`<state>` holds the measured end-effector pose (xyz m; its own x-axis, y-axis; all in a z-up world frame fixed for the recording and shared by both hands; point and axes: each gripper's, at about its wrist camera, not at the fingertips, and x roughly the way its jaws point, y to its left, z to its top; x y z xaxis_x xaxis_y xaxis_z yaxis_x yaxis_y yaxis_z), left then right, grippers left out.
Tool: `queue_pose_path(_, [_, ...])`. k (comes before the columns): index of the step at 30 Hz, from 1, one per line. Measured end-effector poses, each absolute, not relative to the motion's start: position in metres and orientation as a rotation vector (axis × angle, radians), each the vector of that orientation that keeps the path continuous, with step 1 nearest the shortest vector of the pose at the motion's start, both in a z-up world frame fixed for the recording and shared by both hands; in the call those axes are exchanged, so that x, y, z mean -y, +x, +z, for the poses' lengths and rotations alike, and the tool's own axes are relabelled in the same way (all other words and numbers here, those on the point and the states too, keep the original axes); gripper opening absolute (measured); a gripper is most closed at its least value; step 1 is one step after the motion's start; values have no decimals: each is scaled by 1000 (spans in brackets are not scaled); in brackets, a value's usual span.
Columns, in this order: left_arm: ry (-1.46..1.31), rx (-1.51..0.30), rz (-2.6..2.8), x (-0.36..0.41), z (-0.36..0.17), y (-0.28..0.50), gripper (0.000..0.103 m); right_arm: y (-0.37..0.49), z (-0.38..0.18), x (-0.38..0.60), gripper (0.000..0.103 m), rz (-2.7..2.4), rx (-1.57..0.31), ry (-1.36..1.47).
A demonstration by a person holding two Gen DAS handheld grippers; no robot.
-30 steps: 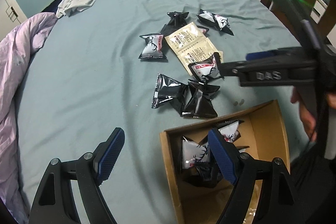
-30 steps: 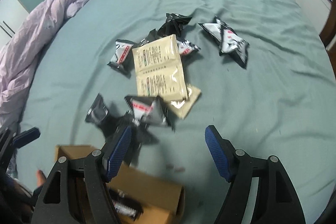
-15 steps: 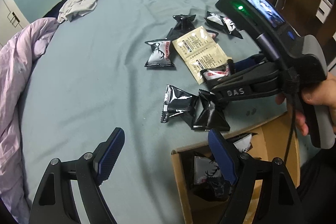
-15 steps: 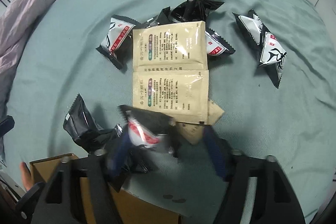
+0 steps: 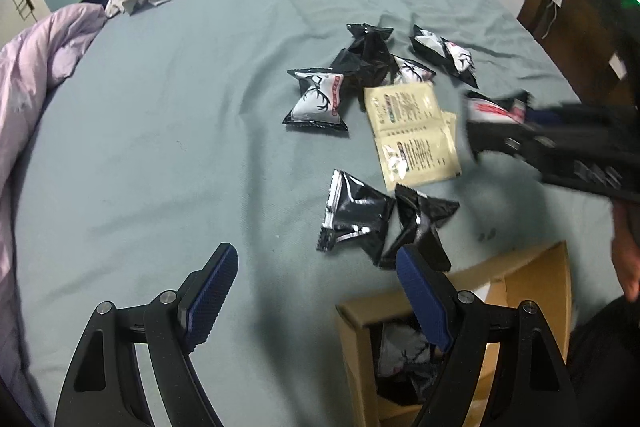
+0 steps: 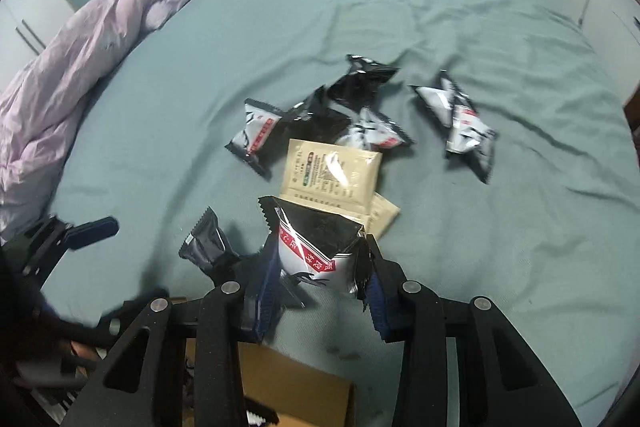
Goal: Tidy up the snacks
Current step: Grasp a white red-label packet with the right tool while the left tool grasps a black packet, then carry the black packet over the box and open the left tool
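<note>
The right gripper (image 6: pixel 320 267) pinches a black-and-white packet (image 6: pixel 316 247) between its jaws, lifted above the bed (image 6: pixel 480 227). The left gripper (image 5: pixel 316 291) has its jaws spread, holding nothing, beside the box (image 5: pixel 528 291). Other packets (image 5: pixel 356 215) lie on the bed.

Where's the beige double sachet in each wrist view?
Left wrist: beige double sachet, right of centre, beside the right gripper.
Right wrist: centre, just beyond the snack pack the gripper holds.
Shared landmark: lilac duvet, at left in both.
</note>
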<state>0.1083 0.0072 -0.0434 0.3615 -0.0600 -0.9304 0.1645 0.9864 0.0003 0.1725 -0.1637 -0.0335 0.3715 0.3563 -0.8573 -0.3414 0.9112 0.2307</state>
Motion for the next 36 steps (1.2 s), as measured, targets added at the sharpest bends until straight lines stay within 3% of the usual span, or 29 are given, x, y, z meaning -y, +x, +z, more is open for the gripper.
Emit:
queue_pose_path(11, [126, -1262, -248, 18, -77, 150, 80, 115, -9, 201, 37, 407, -1078, 60])
queue_pose_path(14, [92, -1307, -280, 18, -89, 158, 71, 96, -10, 212, 37, 405, -1072, 102])
queue_pose_path(17, [69, -1352, -320, 20, -99, 161, 50, 77, -13, 221, 37, 391, -1067, 119])
queue_pose_path(23, [40, -1338, -334, 15, -100, 159, 41, 45, -9, 232, 37, 374, -1050, 184])
queue_pose_path(25, [58, -1326, -326, 17, -98, 156, 28, 39, -5, 231, 37, 353, -1026, 166])
queue_pose_path(36, [81, -1125, -274, 4, -16, 106, 28, 6, 11, 207, 37, 337, -933, 85])
